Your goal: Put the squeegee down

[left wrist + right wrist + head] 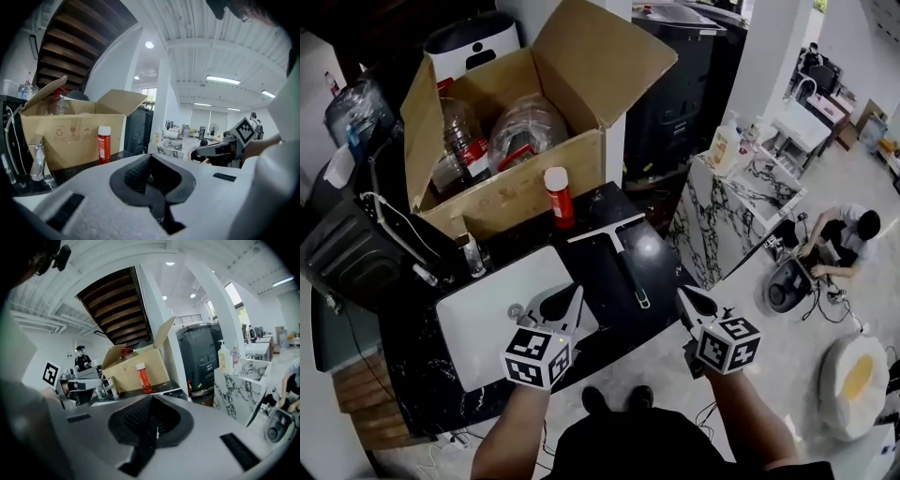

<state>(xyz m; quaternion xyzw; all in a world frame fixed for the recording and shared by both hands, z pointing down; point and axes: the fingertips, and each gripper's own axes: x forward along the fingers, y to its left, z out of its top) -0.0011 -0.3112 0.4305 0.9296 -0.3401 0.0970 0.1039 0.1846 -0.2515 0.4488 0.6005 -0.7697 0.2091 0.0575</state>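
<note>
Squeegee: the squeegee point(628, 272) is lying flat on the black counter point(609, 323), just right of centre in the head view. Its pale blade is pointing toward the cardboard box point(516, 187) and its dark handle is running down the frame toward you. Neither gripper is touching it.
Left gripper: you are holding the left gripper point(572, 298) at lower centre-left, over the right edge of the white sink point(478, 323), with its fingers pressed together on nothing.
Right gripper: you are holding the right gripper point(686, 298) to the lower right of the squeegee, past the counter's edge, with its fingers closed together and empty too.
Handling: I am judging the squeegee light, stiff in the handle and soft along the blade edge (likely rubber), so it is asking for only a gentle squeeze.
Where to grip: the middle of the slim handle is looking like the best hold, since the wide blade bar would be tipping in the jaws.
Materials: the counter is showing as glossy black stone with faint white veining, so a smooth handle may be sliding on it. The box is plain brown cardboard with its flaps standing open. A red bottle point(558, 197) with a white cap is standing upright between the box and the blade.
Progress: the squeegee is already resting on the counter, so the task is looking done.
</note>
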